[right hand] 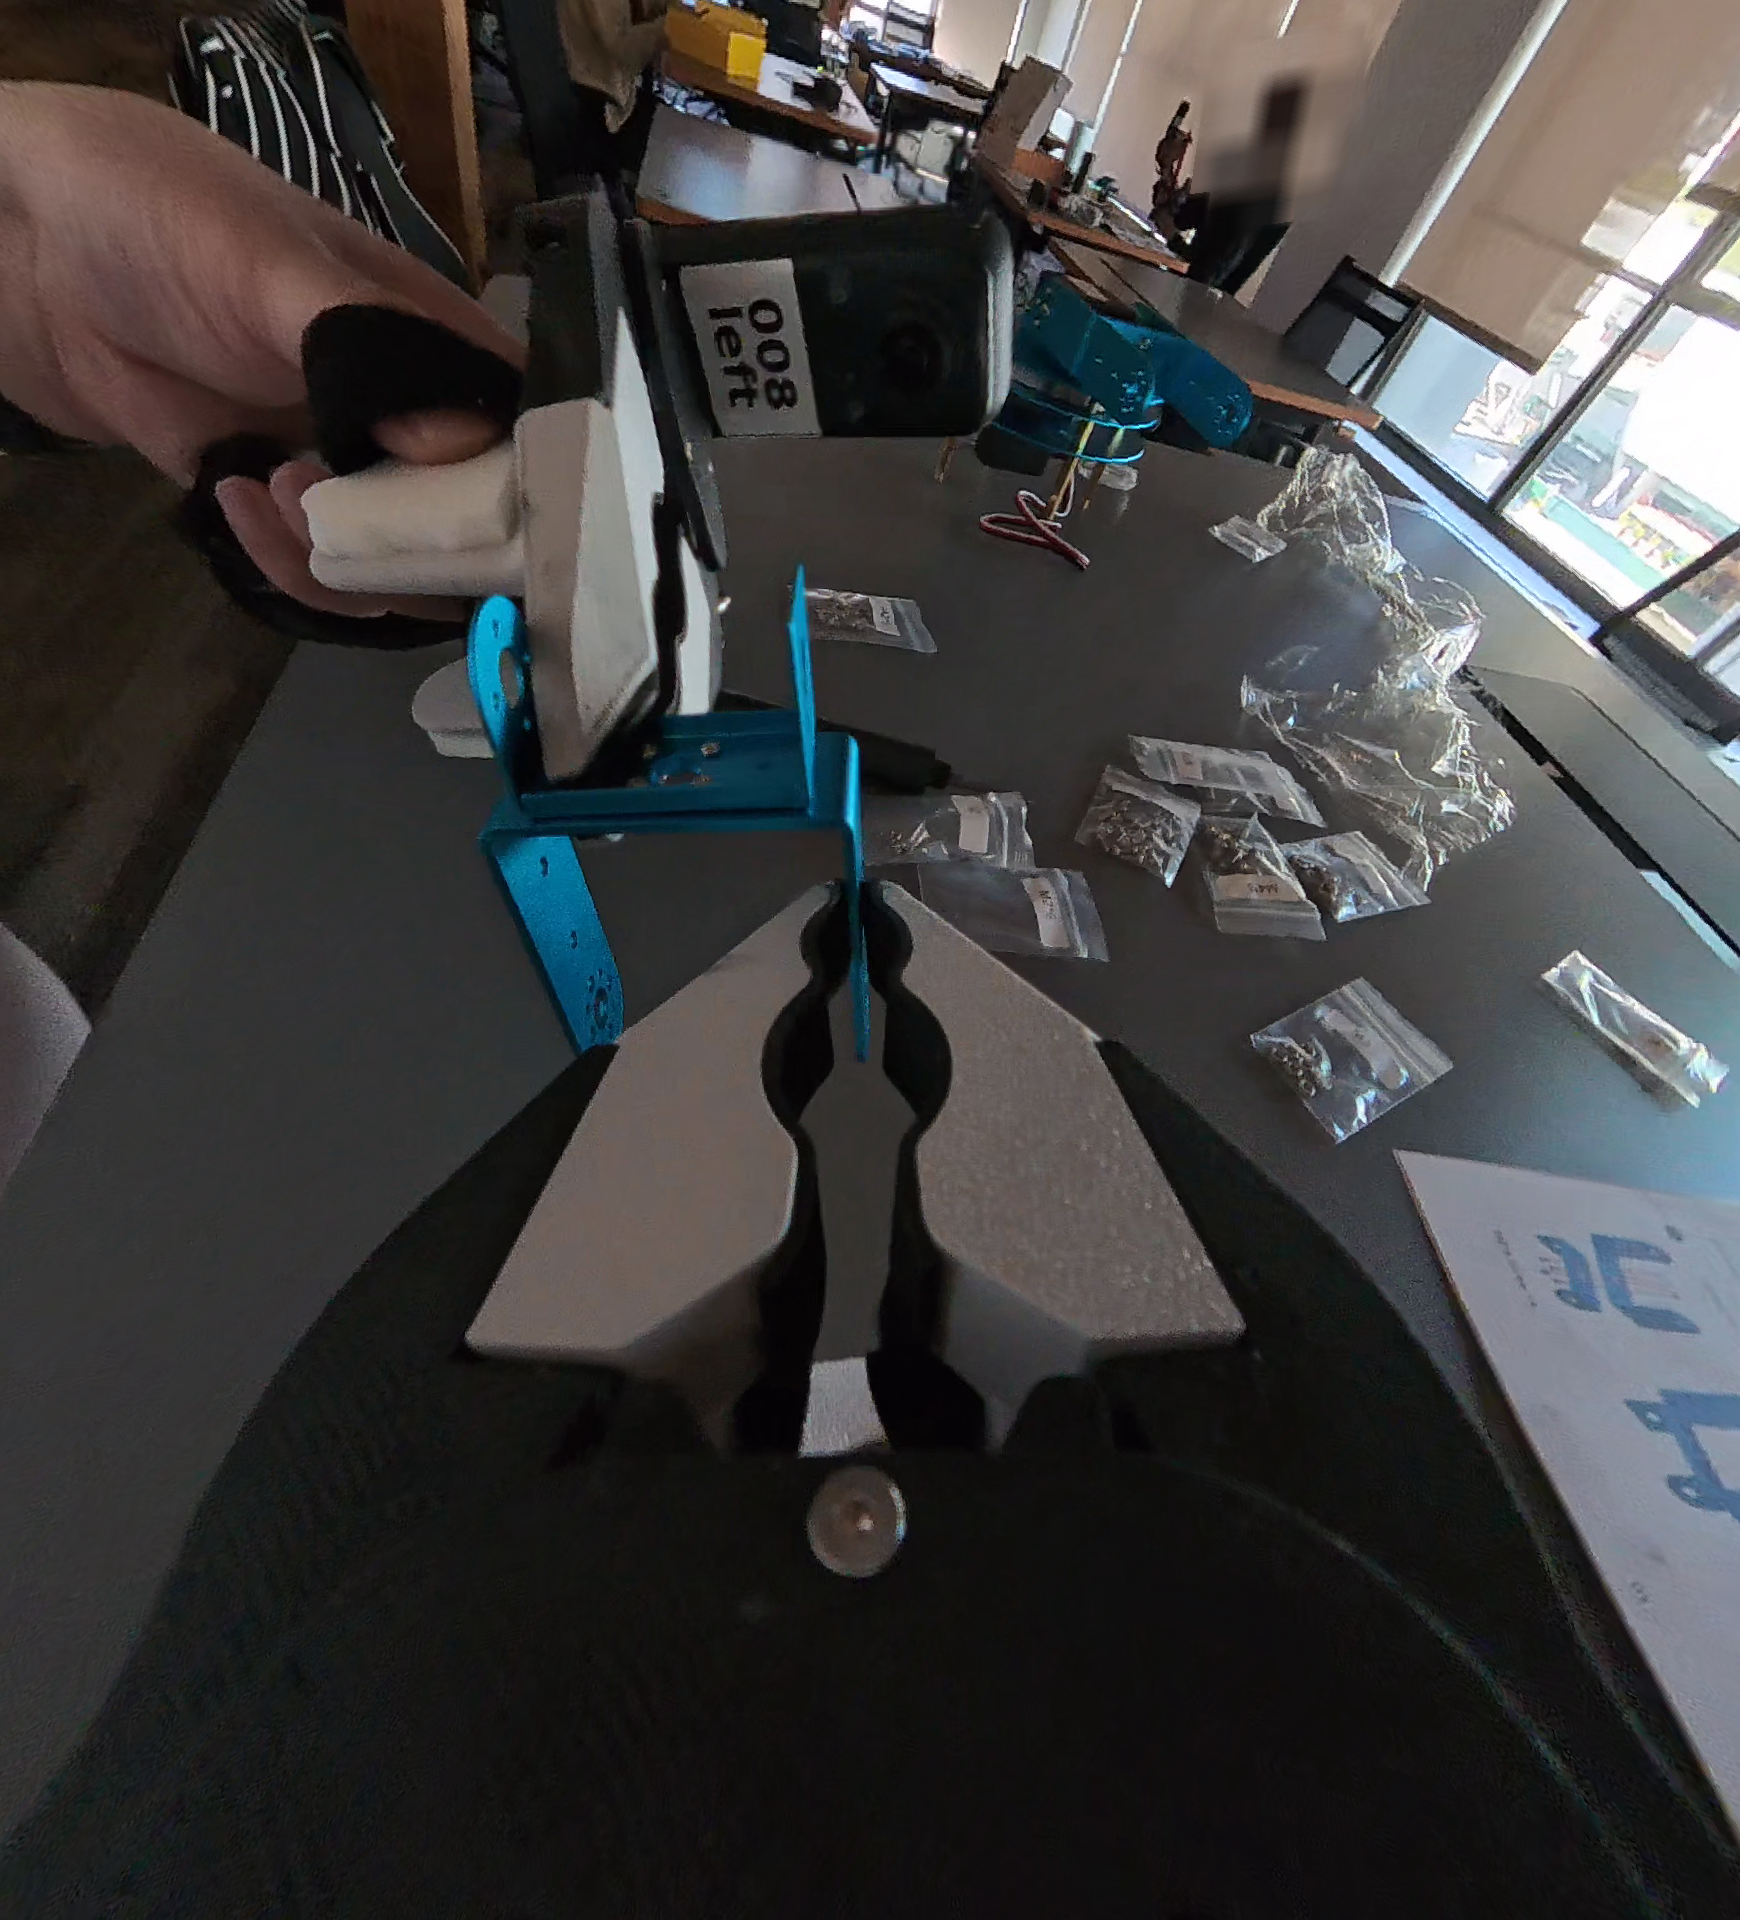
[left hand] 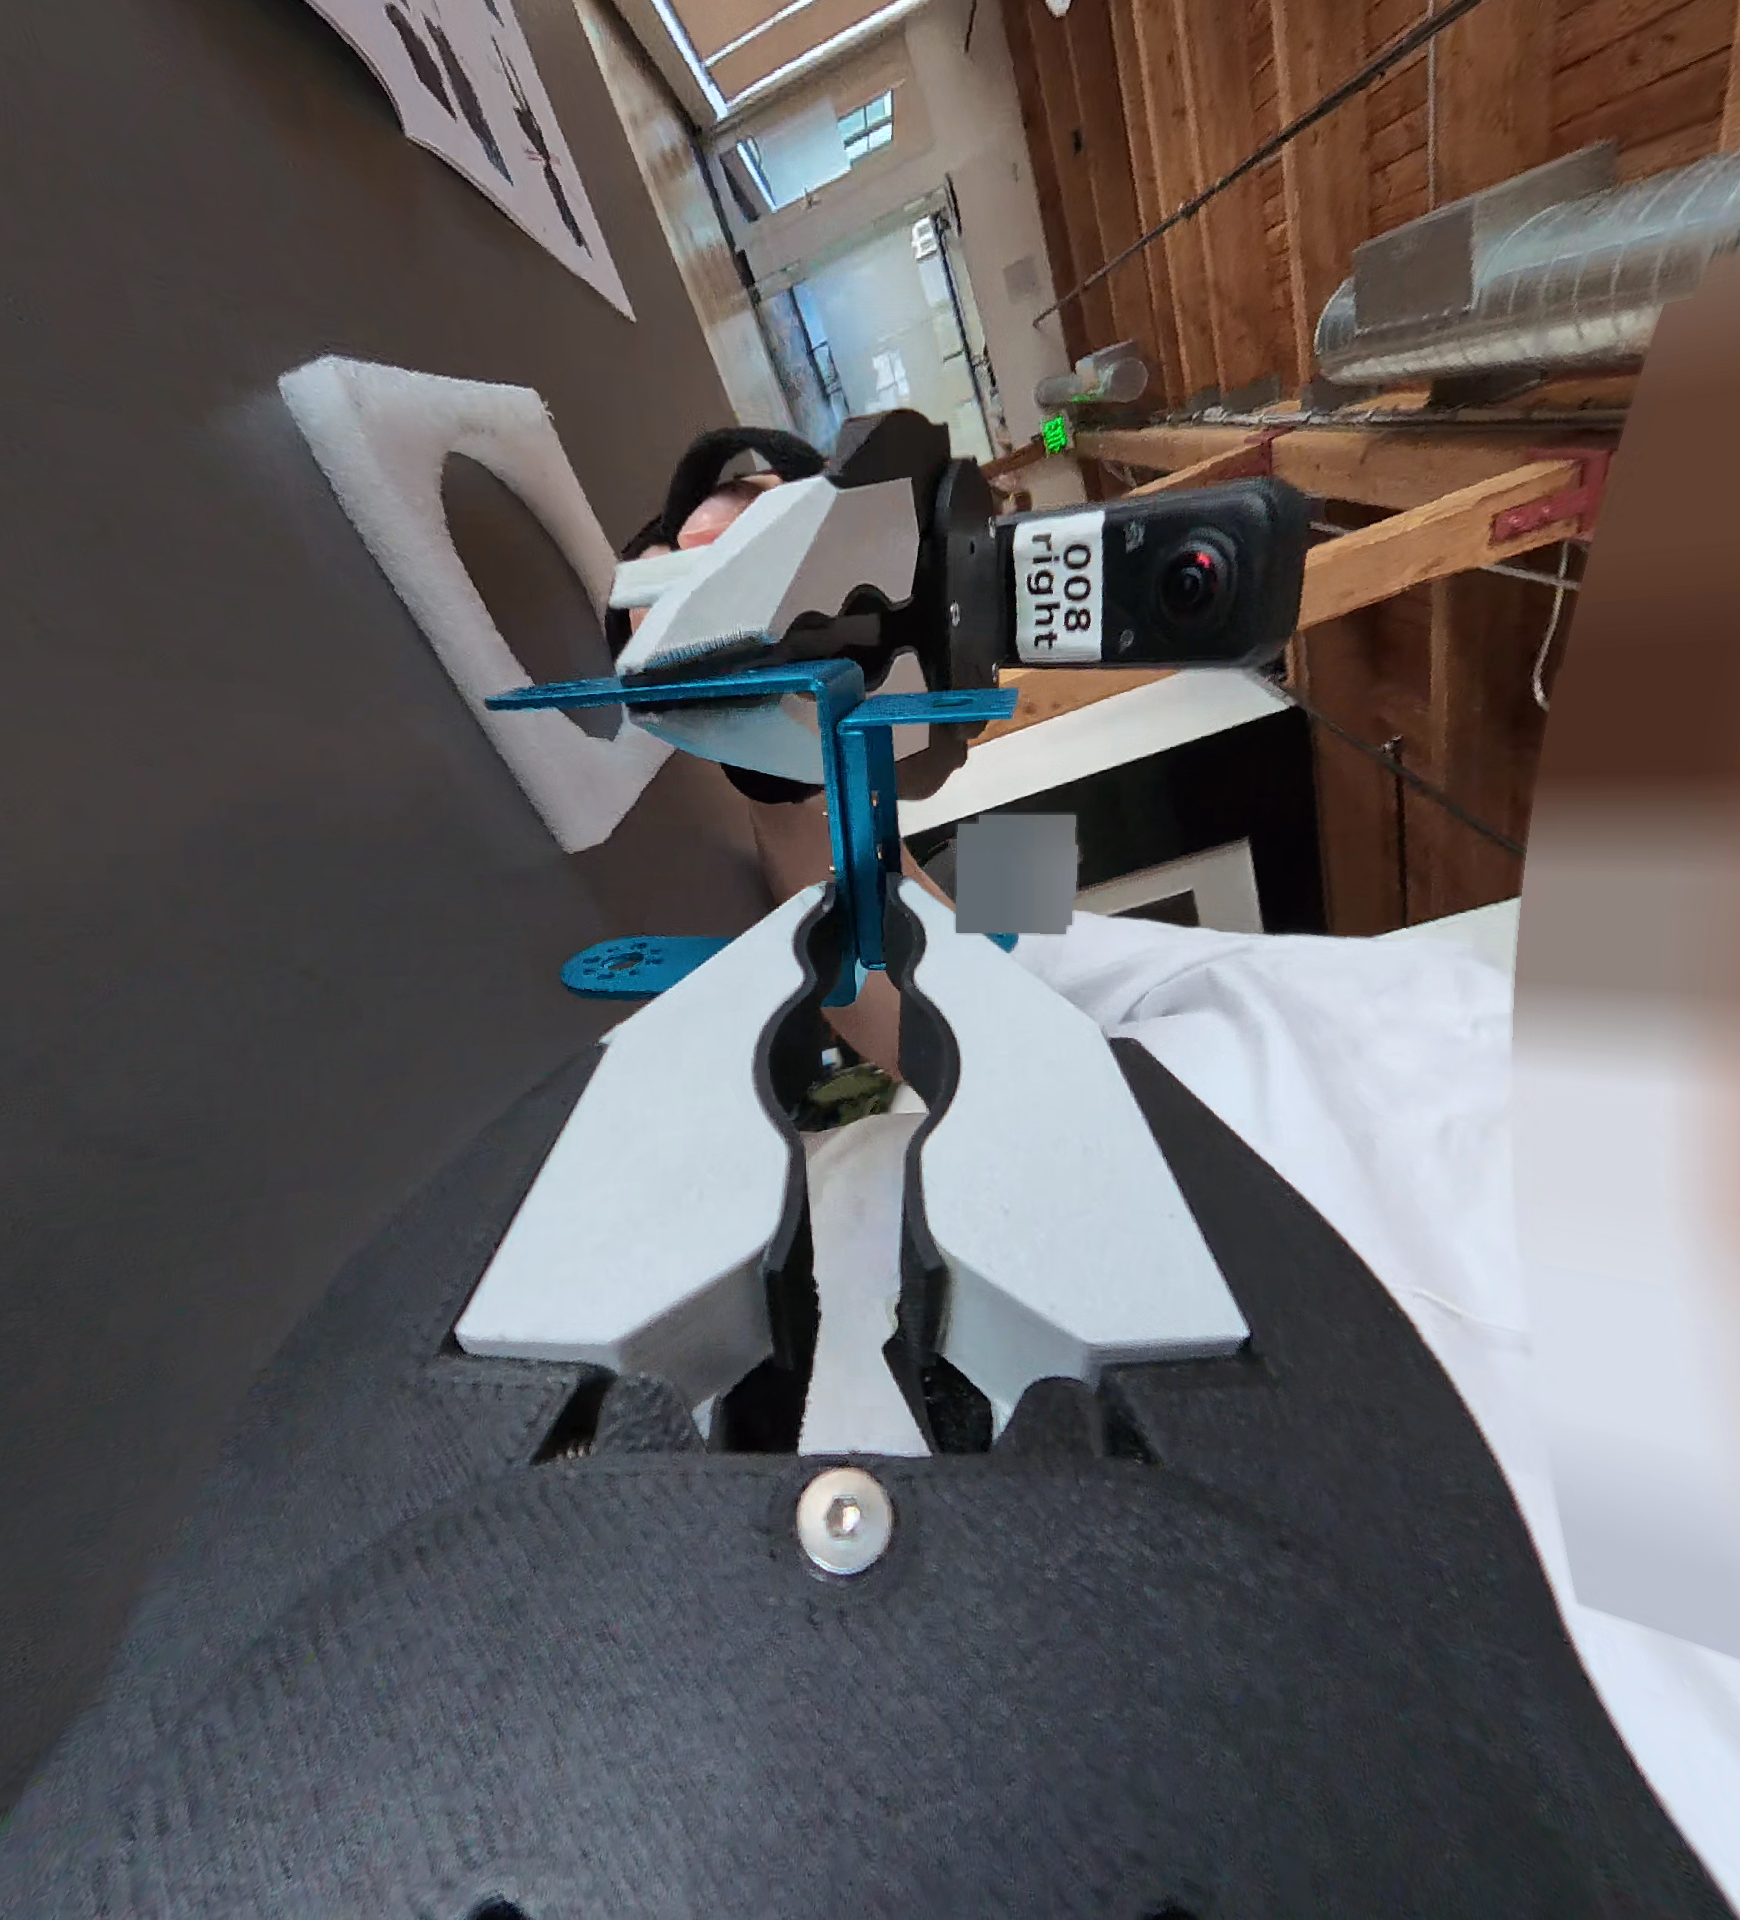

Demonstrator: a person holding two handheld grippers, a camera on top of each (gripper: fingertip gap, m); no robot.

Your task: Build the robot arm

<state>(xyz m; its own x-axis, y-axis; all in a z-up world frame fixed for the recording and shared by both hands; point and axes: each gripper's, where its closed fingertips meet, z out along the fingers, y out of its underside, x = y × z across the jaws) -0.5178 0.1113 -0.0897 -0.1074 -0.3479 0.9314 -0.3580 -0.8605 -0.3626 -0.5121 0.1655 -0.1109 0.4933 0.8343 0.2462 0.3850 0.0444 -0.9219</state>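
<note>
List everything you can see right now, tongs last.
blue metal brackets: two U-shaped, joined back to back, held above the table
dark grey table: one, under everything
small clear bags of hardware: about ten, scattered at right
crumpled clear plastic: one heap, far right
printed sheet: one, white with blue shapes, near right
blue assembly with wires: one, far end of table
white foam frame: one, on the table
left tongs: shut on one bracket's wall
right tongs: shut on the other bracket's wall
</note>
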